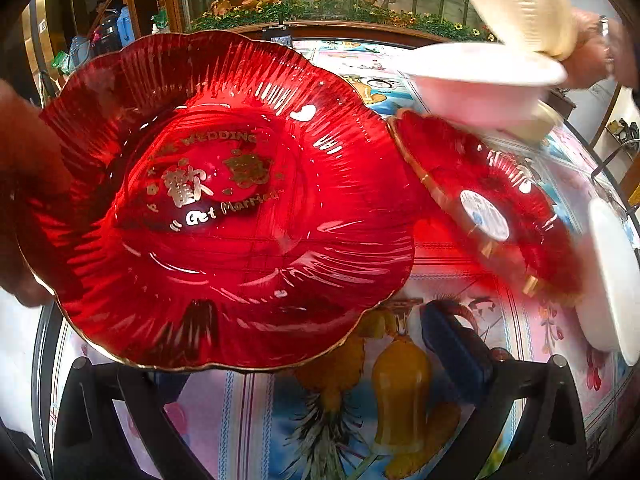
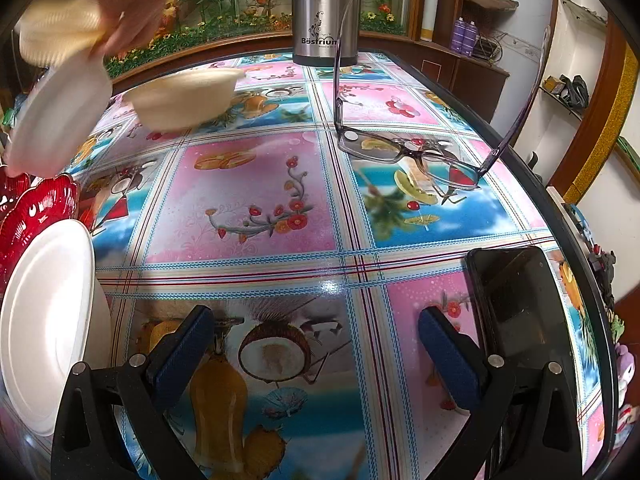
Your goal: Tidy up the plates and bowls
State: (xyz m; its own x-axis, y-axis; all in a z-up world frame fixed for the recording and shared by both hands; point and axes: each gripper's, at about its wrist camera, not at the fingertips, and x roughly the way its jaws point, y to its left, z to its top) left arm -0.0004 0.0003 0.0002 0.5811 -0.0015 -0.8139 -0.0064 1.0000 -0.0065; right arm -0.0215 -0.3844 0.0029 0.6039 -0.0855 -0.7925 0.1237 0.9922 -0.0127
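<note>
In the left wrist view a big red glass plate [image 1: 224, 200] with gold lettering fills the frame, held at its left rim by a bare hand [image 1: 24, 184]. It hides the left finger of my left gripper [image 1: 320, 356], which is open and holds nothing. A smaller red plate [image 1: 488, 200] is tilted to its right. A white bowl [image 1: 484, 80] and a cream bowl [image 1: 520, 4] are held by another hand. My right gripper [image 2: 316, 356] is open and empty above the table. A white plate [image 2: 44, 320] lies left of it, a cream bowl [image 2: 184, 96] farther back.
On the patterned tablecloth [image 2: 256, 208] are eyeglasses [image 2: 408, 148], a steel thermos [image 2: 324, 12] at the back and a black phone [image 2: 520, 304] by my right finger. The table's dark edge [image 2: 532, 176] curves along the right. A white plate [image 1: 612, 280] shows right in the left wrist view.
</note>
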